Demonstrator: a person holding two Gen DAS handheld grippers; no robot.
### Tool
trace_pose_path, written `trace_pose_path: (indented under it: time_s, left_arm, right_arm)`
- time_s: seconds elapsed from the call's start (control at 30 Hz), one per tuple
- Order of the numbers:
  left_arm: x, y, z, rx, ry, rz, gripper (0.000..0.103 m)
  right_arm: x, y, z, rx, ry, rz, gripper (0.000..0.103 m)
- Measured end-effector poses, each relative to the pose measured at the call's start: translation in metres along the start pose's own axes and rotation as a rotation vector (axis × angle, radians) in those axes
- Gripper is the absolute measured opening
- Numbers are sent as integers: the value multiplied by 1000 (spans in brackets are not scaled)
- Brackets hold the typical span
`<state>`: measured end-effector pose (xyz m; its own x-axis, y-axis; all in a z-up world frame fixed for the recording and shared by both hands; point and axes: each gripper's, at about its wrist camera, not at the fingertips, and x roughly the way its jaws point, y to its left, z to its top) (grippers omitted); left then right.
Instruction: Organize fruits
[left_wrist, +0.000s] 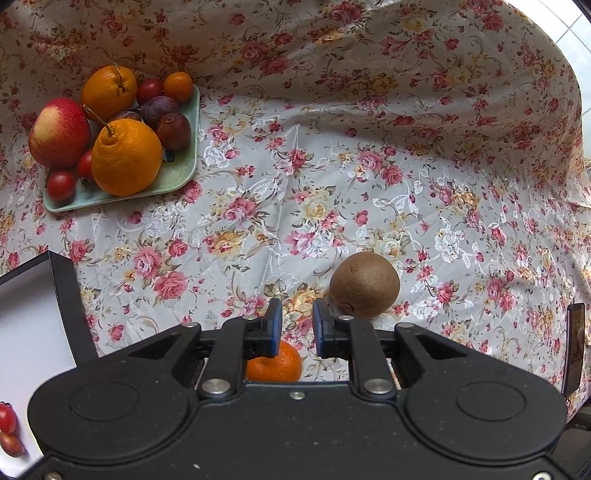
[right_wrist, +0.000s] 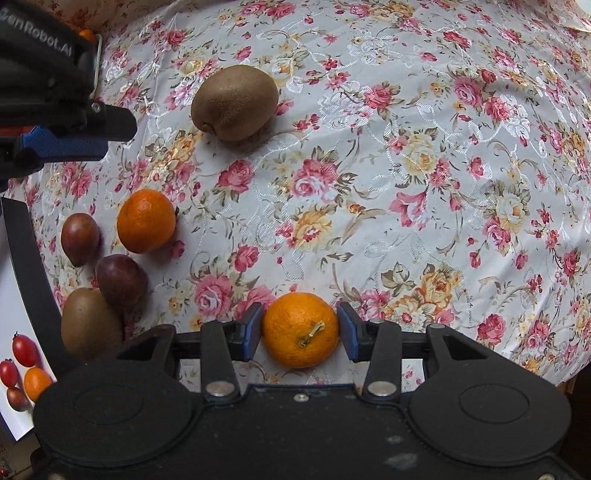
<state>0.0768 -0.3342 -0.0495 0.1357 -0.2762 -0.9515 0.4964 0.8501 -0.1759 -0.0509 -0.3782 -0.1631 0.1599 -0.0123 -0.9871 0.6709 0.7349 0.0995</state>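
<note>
Here, floral tablecloth (right_wrist: 406, 166) throughout, left view alone showing green tray (left_wrist: 184, 162) piled with fruit, kiwi (left_wrist: 364, 285) beside narrowly parted, empty left gripper (left_wrist: 297, 325), right gripper (right_wrist: 300, 326) clamping stemmed mandarin (right_wrist: 300, 330).

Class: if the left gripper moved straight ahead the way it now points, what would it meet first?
Probably only the flowered tablecloth: the left gripper is open, and the kiwi sits just right of its line, though depth is unclear.

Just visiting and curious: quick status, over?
Right gripper shut on mandarin. Left gripper open, empty, beside kiwi. Green plate already piled with fruit. Nothing blocking.
</note>
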Motion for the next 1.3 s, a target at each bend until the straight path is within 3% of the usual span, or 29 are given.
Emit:
trace_pose_path:
  time_s: [0.2, 0.43, 0.53, 0.8, 1.1, 1.3]
  left_arm:
    - [13, -17, 3, 14, 29, -44, 26]
    - [24, -39, 4, 27, 10, -45, 26]
    - [28, -45, 5, 26, -3, -45, 36]
    - [36, -54, 12, -2, -47, 40, 54]
    - [52, -54, 13, -55, -49, 103, 58]
    - [61, -53, 15, -81, -37, 105, 60]
  right_arm:
    - [-11, -13, 2, 18, -28, -27, 44]
    - [-27, -44, 11, 89, -74, -5, 44]
    - [-27, -53, 13, 103, -66, 2, 44]
    - [-31, -66, 12, 108, -74, 19, 44]
    - [-35, -81, 11, 128, -73, 18, 44]
    - [-37, -88, 12, 141, -80, 21, 44]
